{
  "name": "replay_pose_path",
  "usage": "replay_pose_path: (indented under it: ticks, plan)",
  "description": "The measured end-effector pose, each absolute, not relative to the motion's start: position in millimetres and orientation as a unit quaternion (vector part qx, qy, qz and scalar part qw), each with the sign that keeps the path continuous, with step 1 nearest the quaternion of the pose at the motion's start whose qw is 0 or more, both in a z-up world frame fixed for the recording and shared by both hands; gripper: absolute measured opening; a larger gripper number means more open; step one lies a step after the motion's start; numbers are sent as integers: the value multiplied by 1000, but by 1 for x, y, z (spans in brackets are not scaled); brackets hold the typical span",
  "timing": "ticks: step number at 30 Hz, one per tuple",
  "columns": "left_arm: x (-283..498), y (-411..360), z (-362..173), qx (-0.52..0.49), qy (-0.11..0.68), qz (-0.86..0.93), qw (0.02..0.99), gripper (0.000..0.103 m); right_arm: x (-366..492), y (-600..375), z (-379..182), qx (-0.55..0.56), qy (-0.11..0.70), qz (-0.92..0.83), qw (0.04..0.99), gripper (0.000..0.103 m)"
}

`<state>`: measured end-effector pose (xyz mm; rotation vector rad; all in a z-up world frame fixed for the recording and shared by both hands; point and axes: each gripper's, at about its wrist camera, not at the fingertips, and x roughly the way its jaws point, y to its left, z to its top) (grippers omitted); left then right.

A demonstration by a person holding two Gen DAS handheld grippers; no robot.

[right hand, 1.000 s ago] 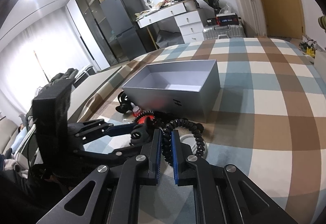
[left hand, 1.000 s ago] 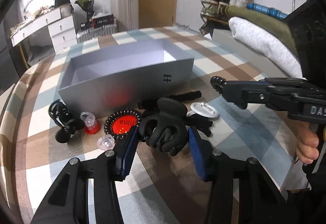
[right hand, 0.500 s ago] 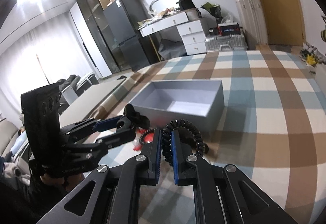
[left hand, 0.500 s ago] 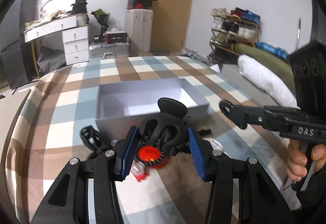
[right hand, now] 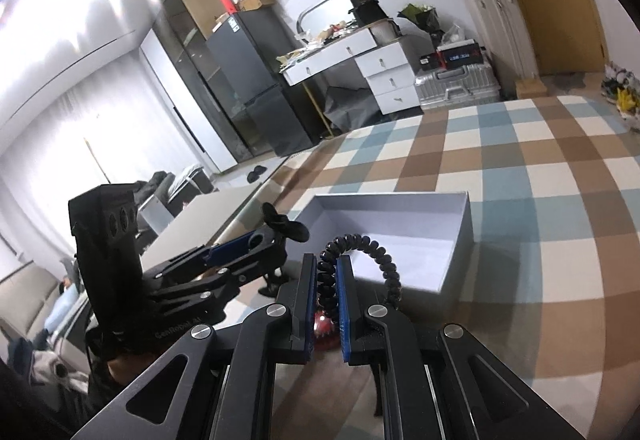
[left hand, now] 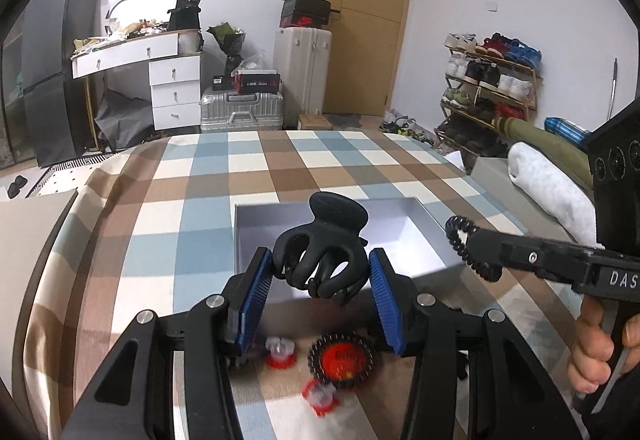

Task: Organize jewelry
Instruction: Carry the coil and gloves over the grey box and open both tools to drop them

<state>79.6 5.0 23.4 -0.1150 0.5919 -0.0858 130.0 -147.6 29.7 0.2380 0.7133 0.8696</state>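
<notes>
Carrying two pieces at once toward the box, both hands loaded. Nearest in the left wrist view, the left gripper [left hand: 320,276] is clamped on a black claw hair clip [left hand: 322,244], blue pads [left hand: 256,290] pressing its sides, clip raised off the cloth. Below it, still on the checked tablecloth [left hand: 168,208]: a red disc with a black coil ring round it [left hand: 340,358] and two small clear-and-red pieces [left hand: 280,350], all blurred, can't tell exactly what they are. To the right, the right gripper [right hand: 326,280] is squeezed tight on a black spiral hair tie [right hand: 364,248]; the loop arches up and over from between the fingers, free end hanging. A hand [left hand: 592,352] shows on that gripper's handle at the edge.

Just beyond both grippers sits the open grey box [left hand: 424,216], white inside, looks empty as far as visible. Clip appears over the box's near wall in the left view; hair tie loop reads in front of the near-right corner in the right view. Far back: desk, suitcases, shoe rack, irrelevant.

Step in hand: transport to box, drop not yet done. Next move probably needs each gripper pushed forward past the near wall, lowered inside, then pads released, one at a time so the grippers don't collide. Tie may snag on pads when let go.
</notes>
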Motion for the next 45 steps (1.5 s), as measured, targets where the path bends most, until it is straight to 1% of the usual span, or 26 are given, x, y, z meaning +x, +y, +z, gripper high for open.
replay_pose_path:
  ticks: [13,16,25,42,45]
  plan:
    - [100,6,9,-40,317,-31,947,44,150,-133,19,126,352,406,834,9]
    - [103,4,3,-37,334,-27,941,44,155,-131,15,127,358,402,833,9]
    - [99,2,5,-47,349,-32,936,44,172,-133,-1,136,381,382,831,9]
    - [100,1,6,-48,352,-40,934,44,197,-150,-6,157,395,385,819,9]
    - [99,3,8,-48,348,-38,935,44,191,-147,-3,140,395,389,820,12]
